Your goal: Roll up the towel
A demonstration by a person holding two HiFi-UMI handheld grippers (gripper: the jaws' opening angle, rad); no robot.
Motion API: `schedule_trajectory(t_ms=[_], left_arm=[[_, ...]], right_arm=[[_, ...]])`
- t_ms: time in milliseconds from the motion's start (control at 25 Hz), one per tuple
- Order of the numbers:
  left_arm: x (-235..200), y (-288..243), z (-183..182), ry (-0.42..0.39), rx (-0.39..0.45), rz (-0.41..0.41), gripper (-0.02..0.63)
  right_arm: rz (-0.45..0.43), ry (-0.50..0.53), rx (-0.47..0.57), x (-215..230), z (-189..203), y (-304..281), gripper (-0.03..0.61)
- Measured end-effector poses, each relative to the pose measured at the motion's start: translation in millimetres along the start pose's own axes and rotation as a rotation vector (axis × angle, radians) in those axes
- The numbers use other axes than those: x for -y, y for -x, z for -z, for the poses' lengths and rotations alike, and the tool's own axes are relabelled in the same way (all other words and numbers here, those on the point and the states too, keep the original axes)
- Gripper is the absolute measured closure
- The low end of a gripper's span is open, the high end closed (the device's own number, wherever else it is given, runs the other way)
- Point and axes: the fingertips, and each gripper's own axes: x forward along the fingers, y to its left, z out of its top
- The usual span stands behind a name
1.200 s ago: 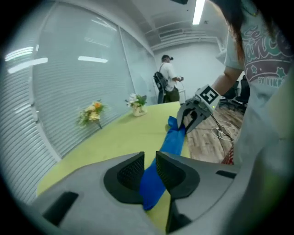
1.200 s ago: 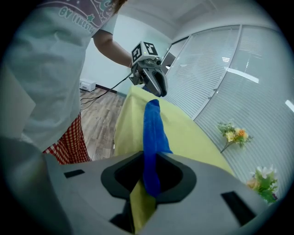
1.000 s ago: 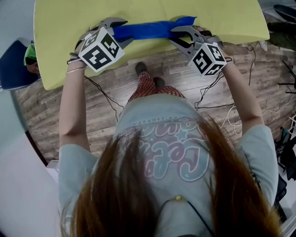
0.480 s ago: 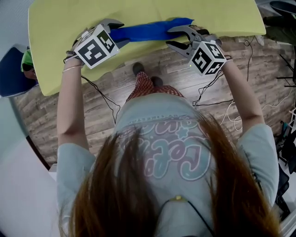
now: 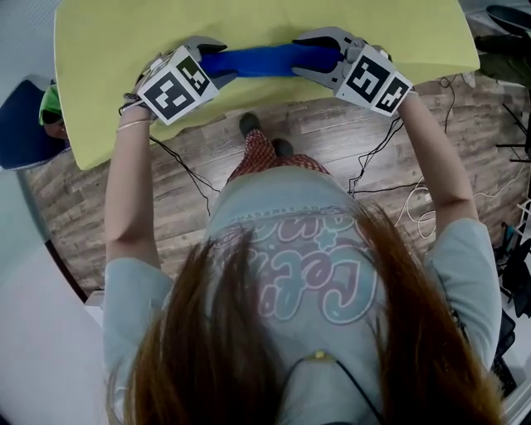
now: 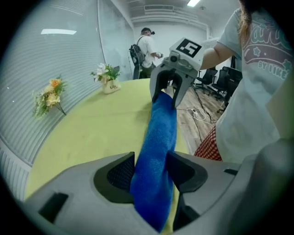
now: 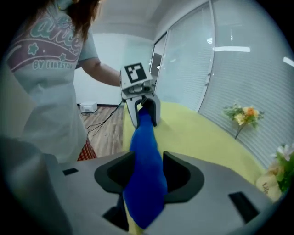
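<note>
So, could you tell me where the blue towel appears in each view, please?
Head view: the towel lies top centre, a band along the yellow table's near edge.
Left gripper view: it runs from bottom centre up to just above the middle.
Right gripper view: it runs from bottom centre up to the middle.
Shared landmark: the yellow table beneath it, seen in all three.

Yellow table (image 5: 249, 25) holds flower vase (image 6: 106, 75) — towel (image 5: 265, 60) near edge.

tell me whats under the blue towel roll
The yellow table shows on both sides of the rolled blue towel, which seems to lie on it near the front edge. The strip right beneath the roll is covered, so anything there can't be seen.
</note>
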Motion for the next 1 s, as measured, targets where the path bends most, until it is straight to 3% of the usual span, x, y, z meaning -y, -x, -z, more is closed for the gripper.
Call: schedule_trajectory(t_ms=[80,200,520,720,760,800,840,1000], left_arm=[[0.4,-0.6,-1.2,0.004,-0.001,0.007,0.41],[-1.2,1.2,0.5,0.006,-0.003,0.004,0.408],[-7.7,11.4,16.4,0.036,0.012,-0.021,0.407],[-4.5,7.4,21.4,0.131,0.02,0.081,0.423],[-2.3,8.1,20.7,0.121,0.017,0.101,0.427],[0.5,9.1,19.9,0.097,0.011,0.115,0.475],[3.1,10.1,19.1,0.069,0.006,0.124,0.534],[-2.5,22.3,13.0,0.022,0.035,0.085,0.545]], right_arm=[[-0.054,0.0,-0.062,-6.9,15.4,-13.6,0.371],[-0.057,-0.042,-0.07,-0.3,23.6,-17.2,0.347],[-0.136,-0.048,-0.096,1.3,28.0,-22.0,0.351],[-0.218,-0.12,-0.085,-3.0,29.6,-21.3,0.396],[-0.233,-0.108,-0.089,-6.0,27.8,-21.4,0.445],[-0.25,-0.09,-0.095,-9.6,25.8,-21.8,0.515],[-0.264,-0.069,-0.101,-12.7,24.4,-22.4,0.518],[-0.24,-0.028,-0.08,-5.7,16.5,-20.5,0.522]])
